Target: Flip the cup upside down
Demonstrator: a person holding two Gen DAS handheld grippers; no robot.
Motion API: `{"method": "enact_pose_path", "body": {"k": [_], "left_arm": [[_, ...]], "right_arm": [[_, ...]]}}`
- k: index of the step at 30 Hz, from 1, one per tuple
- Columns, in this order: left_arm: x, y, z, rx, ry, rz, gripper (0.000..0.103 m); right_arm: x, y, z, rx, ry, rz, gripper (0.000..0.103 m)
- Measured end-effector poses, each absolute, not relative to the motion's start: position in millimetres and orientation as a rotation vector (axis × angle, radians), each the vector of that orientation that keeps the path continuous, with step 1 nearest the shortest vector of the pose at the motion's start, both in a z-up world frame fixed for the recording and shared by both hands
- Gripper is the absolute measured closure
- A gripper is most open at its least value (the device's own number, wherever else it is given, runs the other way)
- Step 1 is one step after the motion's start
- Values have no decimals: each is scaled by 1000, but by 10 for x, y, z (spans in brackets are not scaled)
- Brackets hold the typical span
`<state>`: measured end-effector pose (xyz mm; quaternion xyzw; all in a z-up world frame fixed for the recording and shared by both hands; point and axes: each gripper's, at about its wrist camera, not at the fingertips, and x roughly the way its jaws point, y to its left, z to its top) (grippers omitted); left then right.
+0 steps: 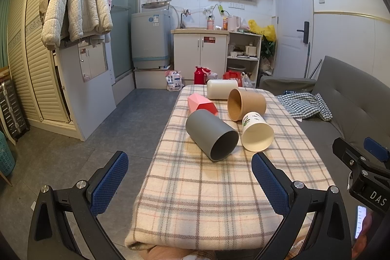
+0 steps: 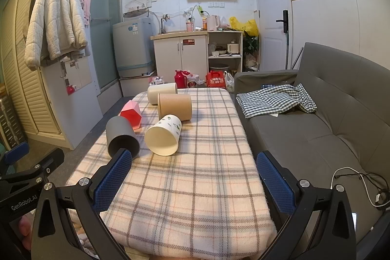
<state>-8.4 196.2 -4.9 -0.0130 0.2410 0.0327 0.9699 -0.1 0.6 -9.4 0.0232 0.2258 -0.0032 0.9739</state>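
Kraft-brown tub [image 1: 246, 104], grey cup [image 1: 211, 134], white cup [image 1: 221, 89], printed cup [image 1: 257, 134] and pink cup [image 1: 201, 104] are all lying sideways, empty, mid-frame on the plaid cloth [image 1: 207, 199]. Sofa [image 2: 329, 128] is sitting at right. Both left gripper [image 1: 190, 183] and right gripper [image 2: 195, 180] are hanging apart, holding nothing.
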Motion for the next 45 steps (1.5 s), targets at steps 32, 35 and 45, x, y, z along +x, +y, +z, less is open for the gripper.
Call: {"method": "enact_pose_path", "body": {"k": [32, 35, 45], "left_arm": [[718, 2305, 46, -13, 668, 127, 0], [995, 2409, 65, -18, 691, 133, 0], [1771, 2681, -100, -14, 739, 181, 0]], "right_arm": [[1108, 49, 334, -283, 611, 222, 0], [1582, 264, 410, -455, 629, 293, 0], [2894, 783, -81, -810, 804, 525, 0]]}}
